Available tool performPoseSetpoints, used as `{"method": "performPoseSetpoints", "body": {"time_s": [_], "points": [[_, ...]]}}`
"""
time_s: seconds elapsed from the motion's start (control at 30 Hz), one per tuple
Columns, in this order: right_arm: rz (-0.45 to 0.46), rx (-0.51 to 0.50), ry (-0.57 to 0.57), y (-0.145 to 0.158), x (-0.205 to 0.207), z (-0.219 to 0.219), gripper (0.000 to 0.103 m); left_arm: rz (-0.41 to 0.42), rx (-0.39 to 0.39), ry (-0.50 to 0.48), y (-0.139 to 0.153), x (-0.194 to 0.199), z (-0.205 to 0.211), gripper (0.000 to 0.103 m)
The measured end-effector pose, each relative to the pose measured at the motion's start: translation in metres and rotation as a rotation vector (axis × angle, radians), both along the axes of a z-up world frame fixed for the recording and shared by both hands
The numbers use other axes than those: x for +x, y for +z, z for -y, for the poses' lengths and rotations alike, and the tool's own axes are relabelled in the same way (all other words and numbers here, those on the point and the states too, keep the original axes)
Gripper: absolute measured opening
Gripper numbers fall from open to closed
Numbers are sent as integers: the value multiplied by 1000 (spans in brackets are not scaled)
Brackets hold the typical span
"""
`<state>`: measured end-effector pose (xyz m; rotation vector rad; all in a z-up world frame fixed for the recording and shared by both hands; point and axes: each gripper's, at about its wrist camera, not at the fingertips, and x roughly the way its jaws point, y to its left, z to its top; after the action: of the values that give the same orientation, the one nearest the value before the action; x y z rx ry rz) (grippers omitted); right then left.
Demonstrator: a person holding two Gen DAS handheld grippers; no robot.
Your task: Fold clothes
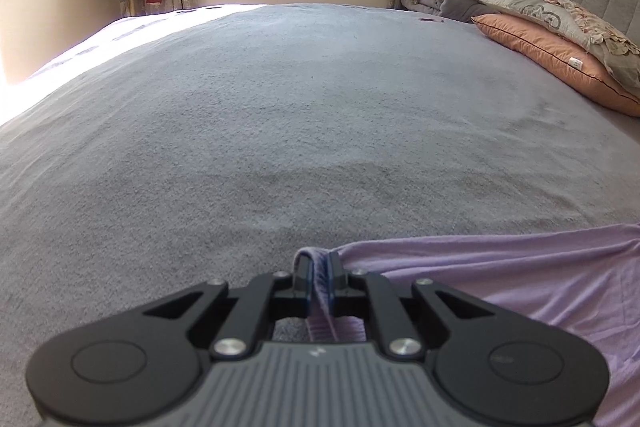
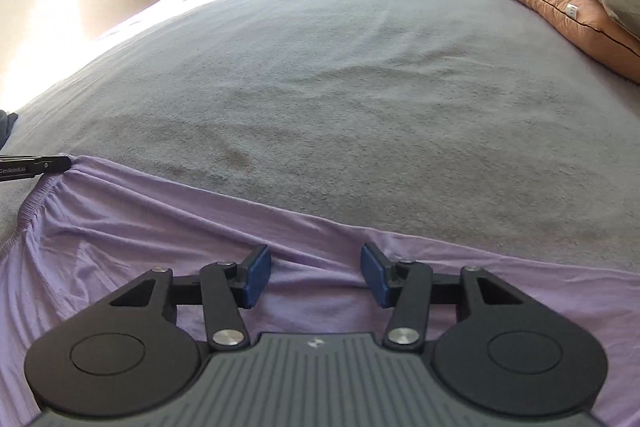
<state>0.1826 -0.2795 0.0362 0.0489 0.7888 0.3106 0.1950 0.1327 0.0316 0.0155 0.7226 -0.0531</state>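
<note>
A big bed [image 1: 280, 115] fills the room, covered with a soft grey blanket [image 2: 340, 87]. A light purple cloth [image 2: 160, 219] lies flat on the blanket at the near edge, with a few wrinkles in it. At the far right of the bed an orange pillow [image 1: 552, 55] lies on the blanket, and a grey pillow [image 1: 536, 11] rests on top of it.
</note>
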Motion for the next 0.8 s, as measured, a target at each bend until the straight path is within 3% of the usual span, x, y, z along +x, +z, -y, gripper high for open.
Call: {"method": "performPoseSetpoints", "body": {"time_s": [0.1,0.23,0.33,0.37,0.4,0.47,0.57,0.63,0.8], "points": [[9,-51,-186,-4,-9,86,59,-1,1,1,-1,1,-2,10],[46,-96,-341,-8,-36,177,58,-3,-2,7,-1,2,-4,10],[53,-217,-602,-14,-50,238,61,1,19,8,-1,1,0,10],[50,-199,-737,-15,-55,261,62,1,23,8,0,0,0,10],[44,-157,-802,-14,-61,277,57,2,21,7,1,0,0,10],[44,-118,-768,-10,-63,284,55,3,-8,1,4,1,-4,10],[103,-209,-641,-4,-56,262,56,12,-73,-15,10,2,-15,10],[133,-224,-576,-1,-50,250,57,20,-71,-29,14,2,-18,10],[124,-166,-613,6,-46,257,57,3,-76,-73,8,3,-16,10]]}}
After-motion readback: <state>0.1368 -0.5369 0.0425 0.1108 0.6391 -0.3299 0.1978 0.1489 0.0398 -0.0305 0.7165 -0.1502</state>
